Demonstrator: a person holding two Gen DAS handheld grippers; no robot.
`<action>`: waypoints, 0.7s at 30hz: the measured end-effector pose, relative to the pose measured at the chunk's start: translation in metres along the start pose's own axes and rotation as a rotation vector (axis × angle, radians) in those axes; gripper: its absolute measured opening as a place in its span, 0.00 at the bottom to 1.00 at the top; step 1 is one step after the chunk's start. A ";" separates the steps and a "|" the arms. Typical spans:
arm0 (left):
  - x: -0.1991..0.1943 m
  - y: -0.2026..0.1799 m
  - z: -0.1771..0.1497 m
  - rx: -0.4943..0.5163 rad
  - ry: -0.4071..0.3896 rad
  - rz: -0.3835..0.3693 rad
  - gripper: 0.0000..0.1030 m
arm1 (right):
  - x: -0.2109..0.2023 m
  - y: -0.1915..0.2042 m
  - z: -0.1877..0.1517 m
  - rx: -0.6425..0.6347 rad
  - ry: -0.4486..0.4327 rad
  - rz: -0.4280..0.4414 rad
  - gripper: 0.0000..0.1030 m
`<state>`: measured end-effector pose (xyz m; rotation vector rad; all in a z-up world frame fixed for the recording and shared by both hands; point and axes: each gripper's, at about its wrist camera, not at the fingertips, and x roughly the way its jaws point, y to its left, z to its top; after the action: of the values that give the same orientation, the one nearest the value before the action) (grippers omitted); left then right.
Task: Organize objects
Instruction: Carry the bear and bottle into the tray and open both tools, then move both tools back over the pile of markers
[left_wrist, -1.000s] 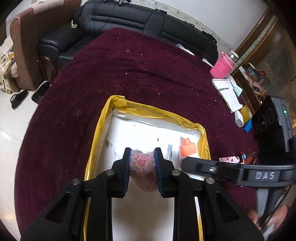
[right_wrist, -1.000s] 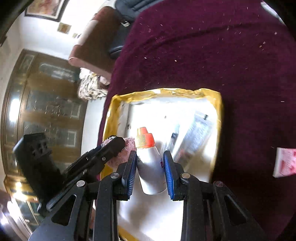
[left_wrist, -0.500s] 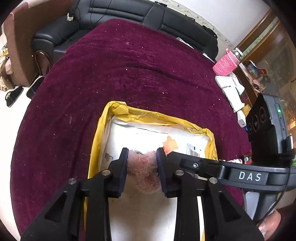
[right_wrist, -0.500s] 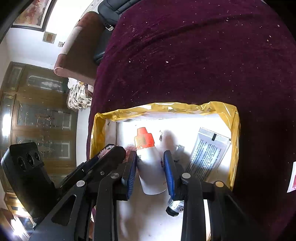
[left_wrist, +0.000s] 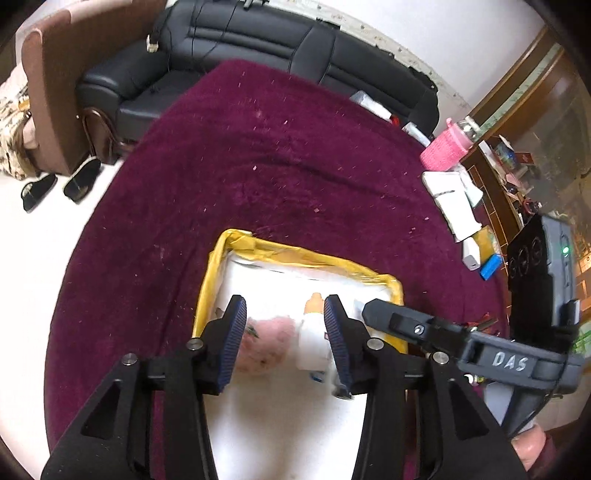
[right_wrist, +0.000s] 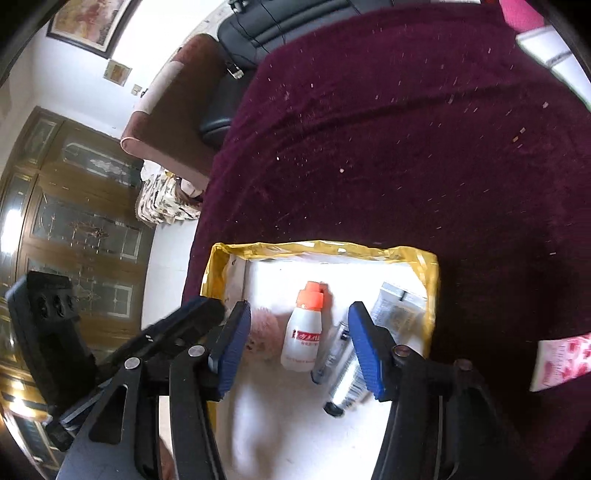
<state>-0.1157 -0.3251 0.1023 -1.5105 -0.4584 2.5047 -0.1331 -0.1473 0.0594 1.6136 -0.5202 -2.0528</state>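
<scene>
Maroon carpet (right_wrist: 406, 166) carries yellow-rimmed box (right_wrist: 218, 266). Pink pompom (right_wrist: 264, 338) and white bottle (right_wrist: 303, 343) lie inside, released. Left gripper (left_wrist: 284, 339) and right gripper (right_wrist: 295, 345): jaws just opened, apart, above them.

Down in the yellow-rimmed box (right_wrist: 430, 291) with its white floor, which sits on the maroon carpet, the haul lies side by side. At the left there's the fuzzy pink pom-pom (right_wrist: 264, 338), soft and round, resting on the white floor. Just beside it, the white bottle (right_wrist: 303, 341) lies flat on its back, orange cap (right_wrist: 312, 293) pointing toward the far wall, red-banded label facing up. Right of that comes a slim pen-like tube (right_wrist: 332, 349), lying slanted, and next to it a silver printed tube (right_wrist: 391, 314) stretches along the right wall, its dark cap toward the near side. From the left camera, pom-pom (left_wrist: 264, 341) and bottle (left_wrist: 312, 338) look blurred.
</scene>
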 end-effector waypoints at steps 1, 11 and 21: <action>-0.007 -0.006 -0.003 0.003 -0.009 -0.006 0.41 | -0.004 0.000 -0.002 -0.010 -0.007 -0.005 0.58; -0.029 -0.070 -0.040 -0.042 0.064 -0.143 0.51 | -0.068 -0.026 -0.060 -0.108 -0.095 -0.095 0.62; 0.018 -0.156 -0.117 -0.052 0.257 -0.278 0.51 | -0.174 -0.159 -0.138 0.094 -0.222 -0.195 0.62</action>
<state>-0.0215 -0.1540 0.0918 -1.6321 -0.6433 2.0718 0.0139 0.0830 0.0750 1.5499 -0.5623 -2.4030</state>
